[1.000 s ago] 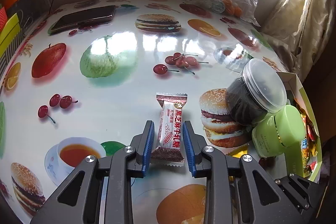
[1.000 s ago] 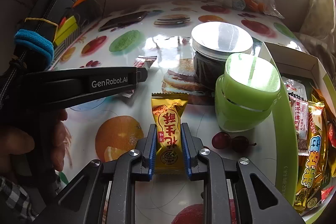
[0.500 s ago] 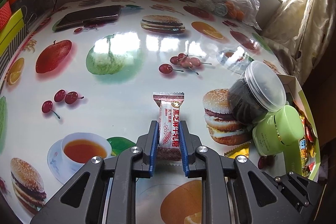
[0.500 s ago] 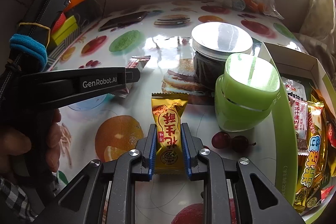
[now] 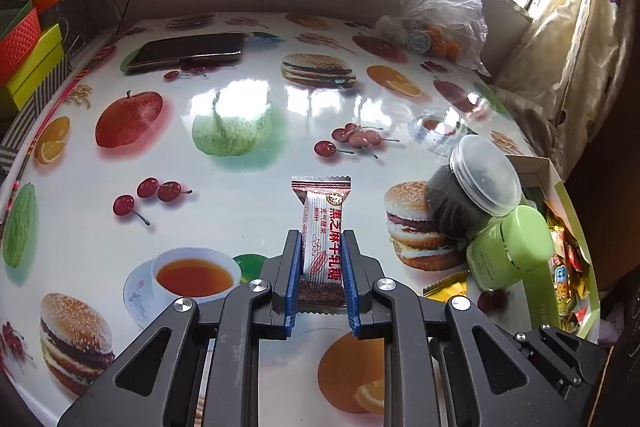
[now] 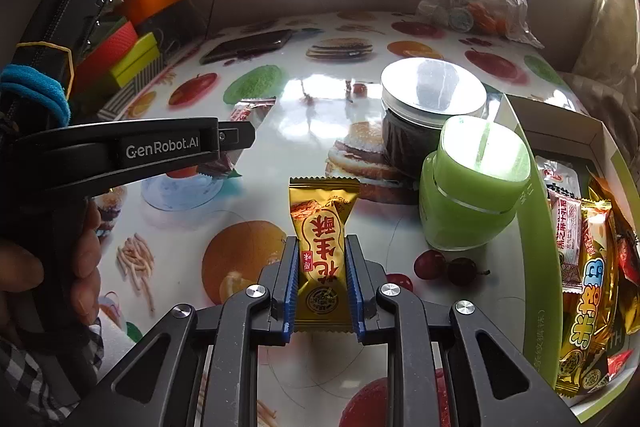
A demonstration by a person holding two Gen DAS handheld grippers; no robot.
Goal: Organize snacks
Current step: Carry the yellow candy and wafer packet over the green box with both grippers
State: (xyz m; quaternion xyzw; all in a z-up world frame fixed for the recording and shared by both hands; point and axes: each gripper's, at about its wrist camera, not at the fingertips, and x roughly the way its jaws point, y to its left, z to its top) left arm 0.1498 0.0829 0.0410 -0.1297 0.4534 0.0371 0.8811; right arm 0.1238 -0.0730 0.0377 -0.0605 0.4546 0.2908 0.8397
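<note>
The left gripper [image 5: 320, 247] is clenched on a white candy [image 5: 323, 239]: both blue pads [image 5: 295, 267] press the wrapper's long sides near its lower half. The candy's long axis runs along the fingers, its crimped dark-red end pointing away from the camera over the table [image 5: 248, 163], its near end tucked between the jaws. From the right wrist view the candy [image 6: 244, 115] shows just past the tip of this gripper [image 6: 236, 137], clear of the tabletop there.

The right gripper [image 6: 321, 255] is likewise closed on a gold candy [image 6: 322, 247], pads [image 6: 290, 279] tight against both long edges. This candy also lies lengthwise between the fingers, its serrated top end pointing forward toward the jar [image 6: 424, 115], its printed face up.

Just right of the gold candy stands a green pot [image 6: 472, 187], touching the dark jar behind it. Right of those, a green-rimmed box [image 6: 536, 267] holds more wrapped snacks [image 6: 588, 291]. A hand [image 6: 44, 267] grips the left gripper's handle at the left edge
</note>
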